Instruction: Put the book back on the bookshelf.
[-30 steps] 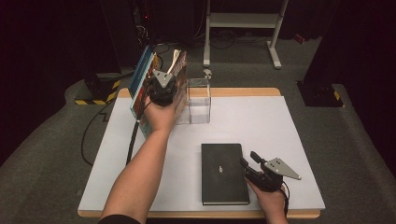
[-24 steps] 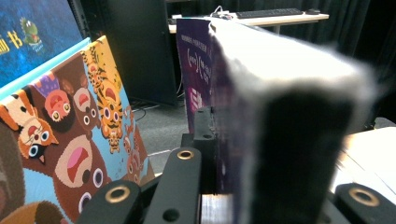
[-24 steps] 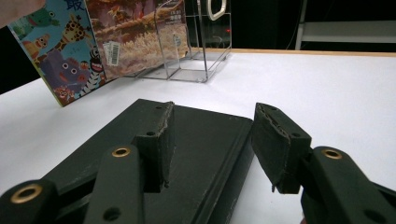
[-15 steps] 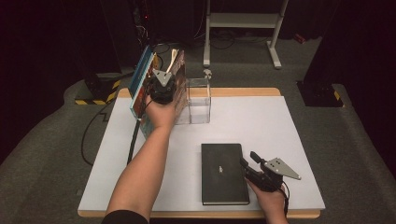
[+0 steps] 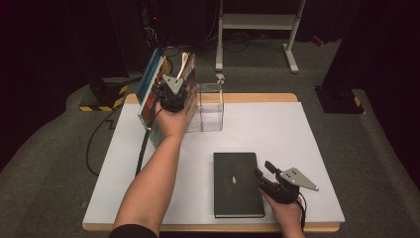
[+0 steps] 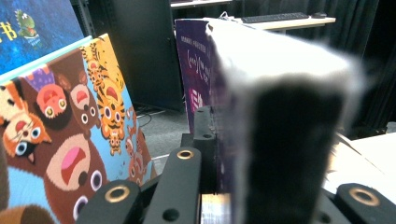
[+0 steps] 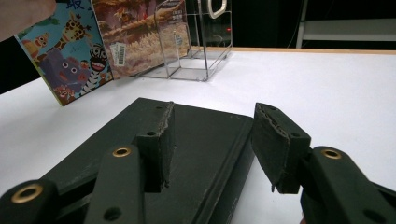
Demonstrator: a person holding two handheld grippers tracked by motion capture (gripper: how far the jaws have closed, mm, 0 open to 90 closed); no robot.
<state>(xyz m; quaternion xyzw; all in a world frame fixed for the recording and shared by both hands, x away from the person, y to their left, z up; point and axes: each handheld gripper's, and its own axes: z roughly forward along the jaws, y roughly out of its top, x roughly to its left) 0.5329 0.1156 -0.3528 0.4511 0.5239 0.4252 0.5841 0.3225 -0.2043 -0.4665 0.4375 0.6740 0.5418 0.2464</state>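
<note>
My left gripper [image 5: 174,89] is at the table's back left, shut on a thick book [image 5: 189,74] with a purple cover [image 6: 196,70] and pale page edges [image 6: 280,60]. It holds the book upright, just left of a clear acrylic stand [image 5: 210,106]. Colourful picture books [image 5: 148,94] lean to the left of the held book. A black notebook [image 5: 235,183] lies flat near the front edge. My right gripper [image 5: 261,174] rests low at the notebook's right edge, open; one jaw is over the cover [image 7: 205,126] and the other is off its side.
The white table top [image 5: 297,144] has a wooden rim. In the right gripper view, the clear stand [image 7: 187,46] and the leaning picture books [image 7: 70,51] stand at the far end. A white metal frame [image 5: 257,25] stands on the floor behind the table.
</note>
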